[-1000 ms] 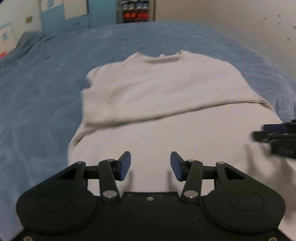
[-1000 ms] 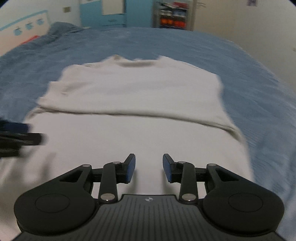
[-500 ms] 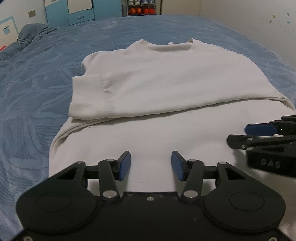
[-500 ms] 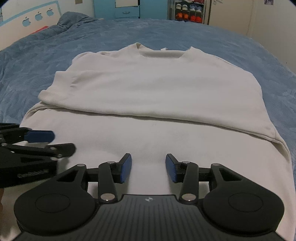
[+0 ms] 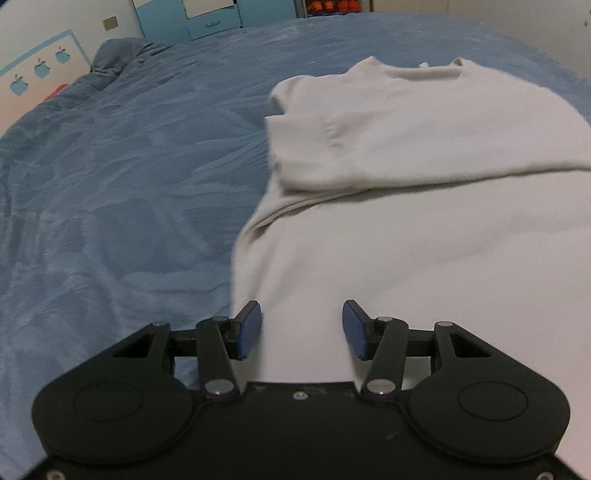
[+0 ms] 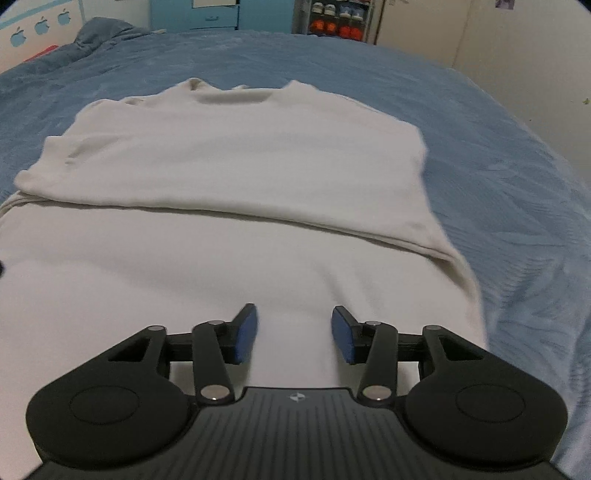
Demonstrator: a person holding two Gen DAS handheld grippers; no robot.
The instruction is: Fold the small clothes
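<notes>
Headboard [image 5: 35, 79]: far left of the left wrist view; pale panel printed with blue apple shapes; no readable words.
Bedspread [image 5: 122, 192]: blue, textured, covers the bed; bears the garment.
Left gripper [image 5: 301, 328]: blue pads set wide apart, nothing between them; poised low over the near-left hem, its left finger at the garment's side edge.
Sweatshirt [image 6: 236, 173]: cream, long-sleeved, laid flat mid-bed with neckline away from the cameras; both sleeves appear folded across the chest, forming a band over the upper half; lower body smooth and unfolded.
Right gripper [image 6: 293, 334]: blue pads likewise wide, empty; over the near hem, toward the right side.
Cabinet [image 6: 214, 13]: blue, drawers, against the far wall.
Shoe rack [image 6: 334, 18]: far wall, right of the cabinet; pairs in white and orange.
Step in hand: judged to be reaching for the bottom hem, one gripper per corner.
Next move calls for: pinching both layers at each corner, then lifting evenly toward the neckline.
Writing: small emblem on the right gripper body; nothing legible.
</notes>
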